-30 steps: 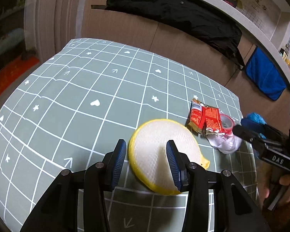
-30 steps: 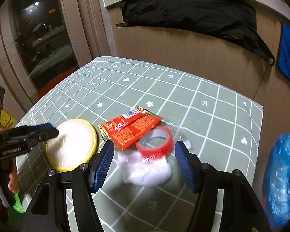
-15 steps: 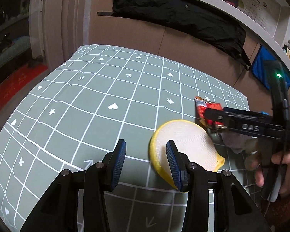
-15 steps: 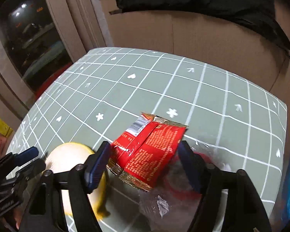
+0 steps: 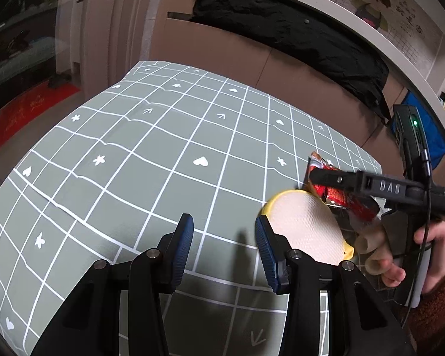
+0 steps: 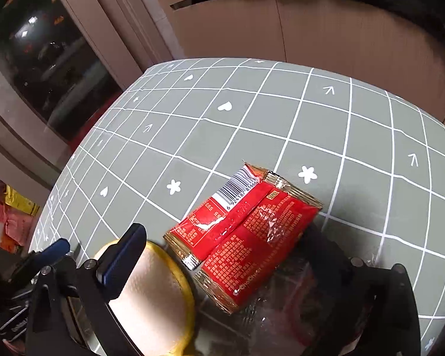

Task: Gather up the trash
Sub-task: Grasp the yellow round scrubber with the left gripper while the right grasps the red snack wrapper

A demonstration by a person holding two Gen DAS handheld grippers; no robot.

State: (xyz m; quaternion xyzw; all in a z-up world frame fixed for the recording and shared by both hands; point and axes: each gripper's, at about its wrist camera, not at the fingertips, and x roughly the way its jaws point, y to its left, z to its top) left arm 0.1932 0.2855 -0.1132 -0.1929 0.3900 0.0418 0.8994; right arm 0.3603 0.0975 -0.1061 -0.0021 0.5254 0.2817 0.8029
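We see a red snack wrapper (image 6: 243, 237) lying flat on the green grid tablecloth (image 6: 281, 112), at the lower centre of the right wrist view, barcode end pointing up. Its lower edge rests on crumpled clear plastic (image 6: 284, 323) at the bottom of the frame. Just to its left sits a round yellow-rimmed pad (image 6: 154, 302), its rim touching or nearly touching the wrapper.

The right gripper (image 6: 222, 246) has its jaws wide apart on either side of the wrapper; the left finger crosses in front of the pad, the right finger is mostly hidden behind the wrapper, and we cannot tell whether either touches it.

In the left wrist view, the left gripper (image 5: 224, 243) is wide open and holds nothing, with bare cloth between its fingers. The pad (image 5: 305, 231) lies just beyond its right finger, at the lower right. The whole upper left of the cloth (image 5: 163, 154) is open, out to its far edge near the brown wall (image 5: 222, 50).
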